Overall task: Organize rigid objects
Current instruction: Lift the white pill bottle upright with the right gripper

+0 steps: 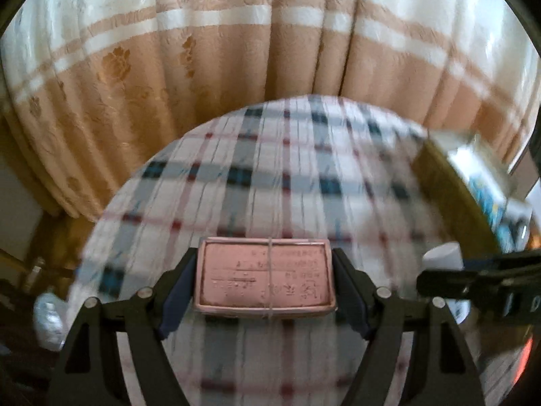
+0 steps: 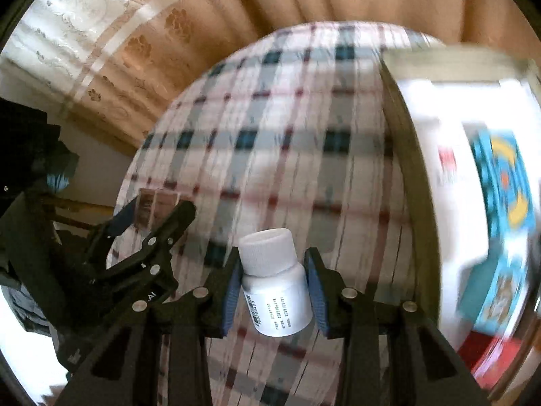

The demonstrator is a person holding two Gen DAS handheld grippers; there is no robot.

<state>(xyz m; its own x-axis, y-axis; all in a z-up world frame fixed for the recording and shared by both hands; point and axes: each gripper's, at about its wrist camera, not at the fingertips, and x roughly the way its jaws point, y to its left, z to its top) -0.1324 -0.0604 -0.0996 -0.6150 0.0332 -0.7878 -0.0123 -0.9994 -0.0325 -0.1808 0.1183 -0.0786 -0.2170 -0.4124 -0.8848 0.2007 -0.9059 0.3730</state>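
Now we carry both loads level; the left gripper (image 1: pixel 265 282) clamps the flat pink rectangular tin (image 1: pixel 265 279) at lower centre, the right gripper (image 2: pixel 272 291) clamps the small white plastic pill bottle (image 2: pixel 275 284); we steer toward the open box (image 2: pixel 399 155) at right, easing down slowly.

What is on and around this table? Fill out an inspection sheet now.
Surface: round table under a checked cloth, mostly bare.
Job's things: pink box with a band around it; white bottle, cap on, tilted; container at the table's right edge holding printed packages, blurred.
Clutter: nothing seen on the cloth.
Grippers: left gripper shut on the pink box; right gripper shut on the white bottle; both held above the cloth.
Cables: nothing seen.
Surroundings: peach and cream curtain behind the table; dark furniture at the left, unclear.
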